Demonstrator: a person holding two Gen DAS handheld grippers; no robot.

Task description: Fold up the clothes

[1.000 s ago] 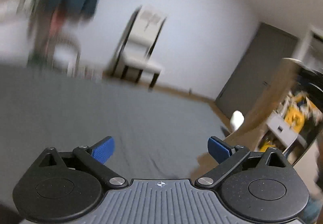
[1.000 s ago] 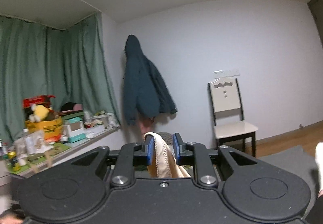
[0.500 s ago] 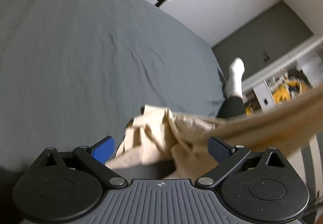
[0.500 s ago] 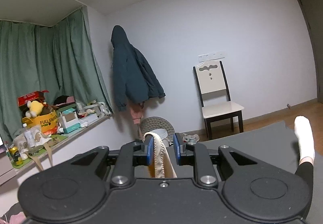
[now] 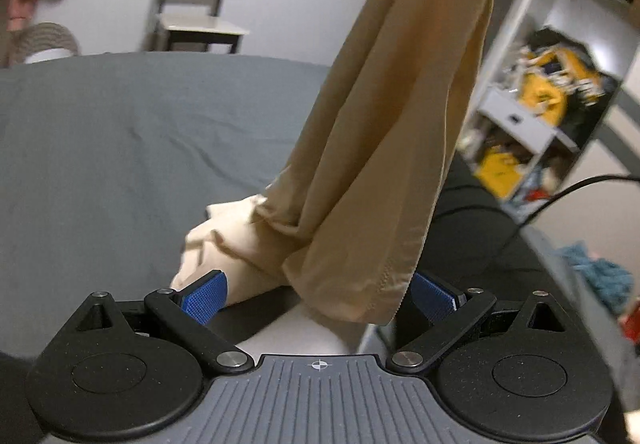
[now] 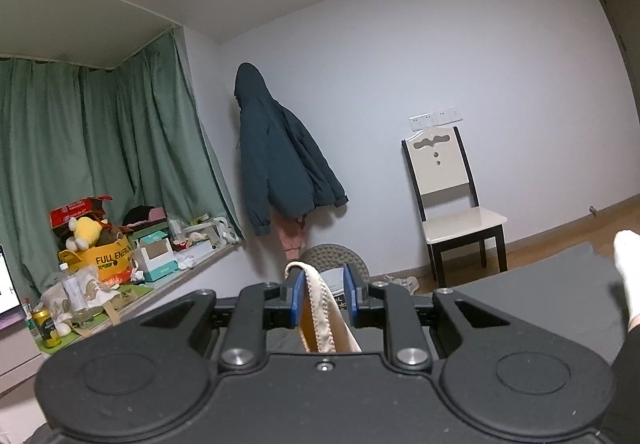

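- The right gripper (image 6: 323,296) pinched the stitched edge of a tan fabric garment (image 5: 384,147).
- The left gripper (image 5: 318,298) was spread wide, its hem hanging between the blue pads (image 5: 202,300).
- Its lower end rested on the grey bedsheet (image 5: 120,147).

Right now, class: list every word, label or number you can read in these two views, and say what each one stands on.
"FULL ENERG": black print on the yellow bag on the windowsill; the end is cut off.
Red box above it: print too small to read.
Green can: label too blurred.
Left wrist view: nothing readable.
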